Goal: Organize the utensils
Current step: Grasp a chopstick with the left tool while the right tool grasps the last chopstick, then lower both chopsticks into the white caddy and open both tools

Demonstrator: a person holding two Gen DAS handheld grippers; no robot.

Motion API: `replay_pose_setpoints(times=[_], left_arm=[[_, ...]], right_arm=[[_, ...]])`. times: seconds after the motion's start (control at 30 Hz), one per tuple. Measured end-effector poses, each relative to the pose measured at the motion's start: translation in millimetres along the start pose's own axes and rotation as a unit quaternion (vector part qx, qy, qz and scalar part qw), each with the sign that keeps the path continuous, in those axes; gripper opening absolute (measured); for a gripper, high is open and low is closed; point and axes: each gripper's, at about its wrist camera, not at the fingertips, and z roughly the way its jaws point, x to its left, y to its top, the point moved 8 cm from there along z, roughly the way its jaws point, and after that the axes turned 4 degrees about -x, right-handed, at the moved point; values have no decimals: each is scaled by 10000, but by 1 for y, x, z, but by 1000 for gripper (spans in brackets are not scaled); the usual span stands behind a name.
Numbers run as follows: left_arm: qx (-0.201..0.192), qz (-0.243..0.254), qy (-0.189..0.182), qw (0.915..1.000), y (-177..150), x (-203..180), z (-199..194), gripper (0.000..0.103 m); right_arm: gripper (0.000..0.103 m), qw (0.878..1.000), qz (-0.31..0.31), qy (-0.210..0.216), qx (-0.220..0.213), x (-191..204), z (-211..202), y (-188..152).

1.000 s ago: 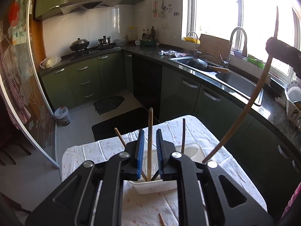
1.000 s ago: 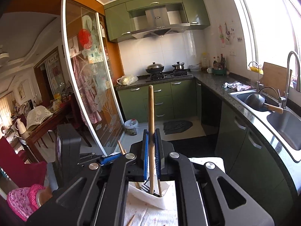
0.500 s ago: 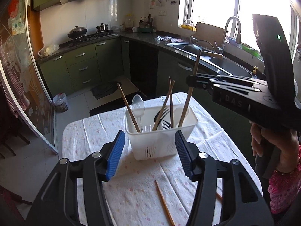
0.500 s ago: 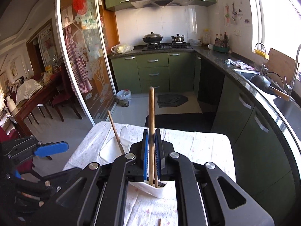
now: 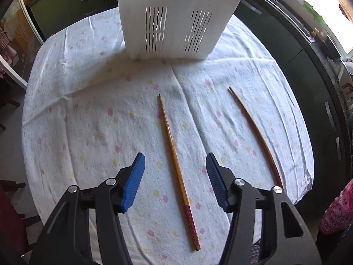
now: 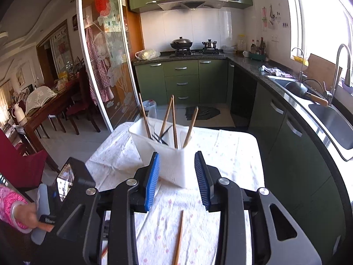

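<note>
Left tongs (image 5: 175,170) point down at the tablecloth (image 5: 88,110), jaws wide and just closing, empty, with one chopstick (image 5: 175,163) lying on the cloth between the pads and untouched. Right tongs (image 6: 176,176) hang lower over the table, jaws partway apart and opening, holding nothing; the holder (image 6: 172,154) stands beyond them at 12 o'clock.

Progress looks well advanced but not finished. In the right view the white holder already carries four chopsticks (image 6: 174,121) upright, with dark utensils among them. Left on the cloth are two: the one between the left pads, and a second chopstick (image 5: 253,132) at about 2 o'clock from those tongs, well apart from the first. In the left view the holder (image 5: 176,17) sits at 12 o'clock, beyond both sticks. The likely next step is closing on the near stick.

Small pale lettering marks the left handle in the right view, too small to read. Framed characters on the far wall are also unreadable.
</note>
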Motion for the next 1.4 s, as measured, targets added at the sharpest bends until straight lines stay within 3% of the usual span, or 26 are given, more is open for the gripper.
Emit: replay_pose_setpoints(times=[0.3,0.4,0.47,0.5,0.73,0.83,1.03,1.2,1.27,1.4], left_arm=[[327,-210,240,9990,-1,-6,27,37],[213,-176,381,9989,0,-8,29,25],[152,-194,486,9985,1,-7,30,9],[112,-208,520,9984,2,-7,30,7],[-252,-407,383,9981,5,3,20,7],[-593,-362,333,9970,7,10,-5,7],[-1284,-246,265,9911,18,12,-54,7],[-1607,-138,171,9868,23,6,-82,7],[-1653,-135,101,9861,21,4,-87,7],[-1772,-124,48,9841,19,6,-98,7]], right_arm=[[38,9986,122,10,516,-20,-1,-70],[45,9978,112,-29,653,-22,4,-80],[49,9968,45,-51,799,-19,11,-91],[49,9961,7,-60,880,-17,15,-97],[48,9875,-8,25,1575,-9,65,-139],[41,9812,26,145,1925,-5,87,-156],[40,9723,19,192,2329,3,120,-169],[40,9654,-20,53,2607,5,139,-176],[36,9660,-184,-135,2577,6,142,-176],[8,9667,-258,-223,2536,8,144,-179]])
